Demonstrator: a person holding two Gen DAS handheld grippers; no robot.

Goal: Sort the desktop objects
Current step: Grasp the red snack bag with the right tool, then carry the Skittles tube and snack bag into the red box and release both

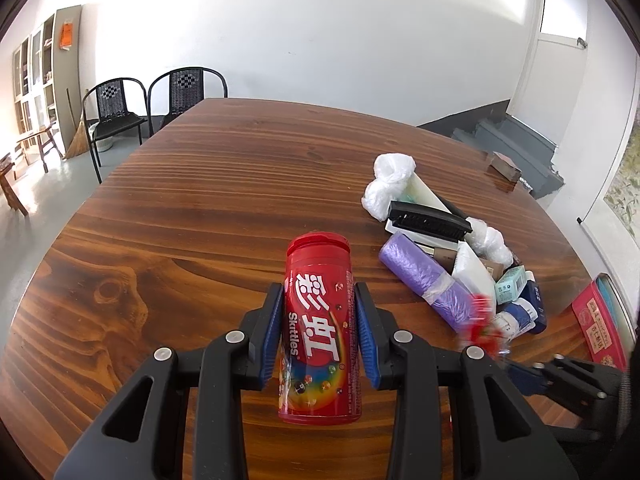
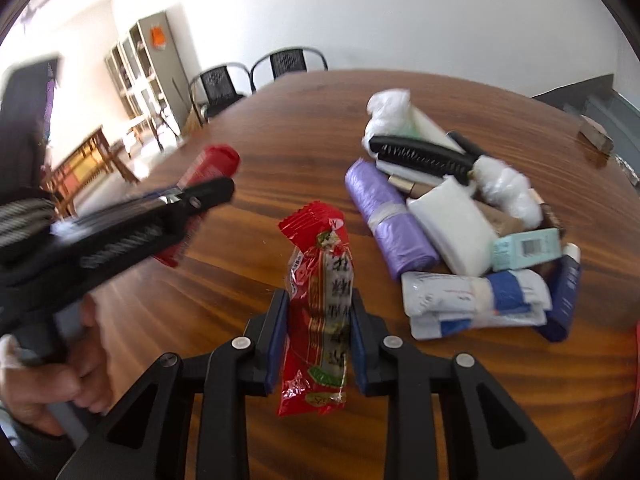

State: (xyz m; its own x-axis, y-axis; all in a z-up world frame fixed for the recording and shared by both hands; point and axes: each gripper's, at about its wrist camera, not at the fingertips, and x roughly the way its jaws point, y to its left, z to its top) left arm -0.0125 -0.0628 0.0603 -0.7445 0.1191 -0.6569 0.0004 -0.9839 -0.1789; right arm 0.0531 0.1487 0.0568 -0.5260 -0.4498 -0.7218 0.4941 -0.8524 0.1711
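Now, both jaws loaded: left gripper (image 1: 320,332) clamps Skittles tube (image 1: 319,328); right gripper (image 2: 318,340) pinches red snack pack (image 2: 318,316), lifted off counter (image 2: 280,128) beside pile. Keep squeeze light, pack crinkly; carry both w/o tilting.

1. Both views are bright with daylight; the strongest light comes from the left, where the floor (image 1: 36,196) is washed out nearly white.
2. The polished counter (image 1: 224,200) carries a broad pale sheen toward its far edge.
3. The white wall (image 1: 320,40) is evenly lit, with soft grey shading.
4. Fisheye distortion bends the counter's edge into a curve, and black corners ring each frame.
5. The left wrist view is mostly sharp; only a red packet (image 1: 482,322) at lower right is smeared.
6. The right wrist view is softer, with the other gripper (image 2: 132,220) and the hand (image 2: 60,384) holding it streaked by motion blur.
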